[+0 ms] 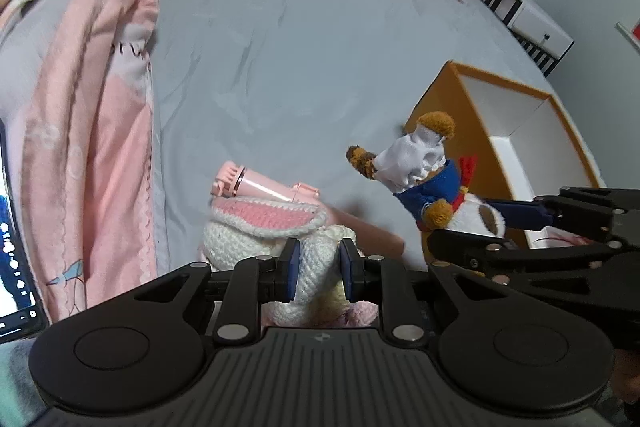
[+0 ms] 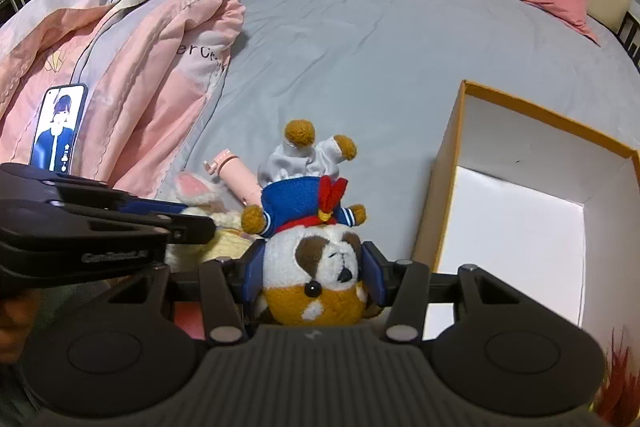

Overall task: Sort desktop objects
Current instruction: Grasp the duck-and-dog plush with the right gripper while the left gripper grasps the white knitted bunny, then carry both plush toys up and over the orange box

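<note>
While both tongs worked near the bed's front edge, the right gripper (image 2: 314, 277) was clamped on the upside-down plush dog (image 2: 316, 267), lifted just left of the open orange box (image 2: 464, 147). L gripper (image 1: 319, 269) had its pads squeezing the crocheted white bunny (image 1: 316, 267), w/ a pink handheld fan (image 1: 264, 189) lying just behind it on the grey bedsheet (image 1: 300, 47)
</note>
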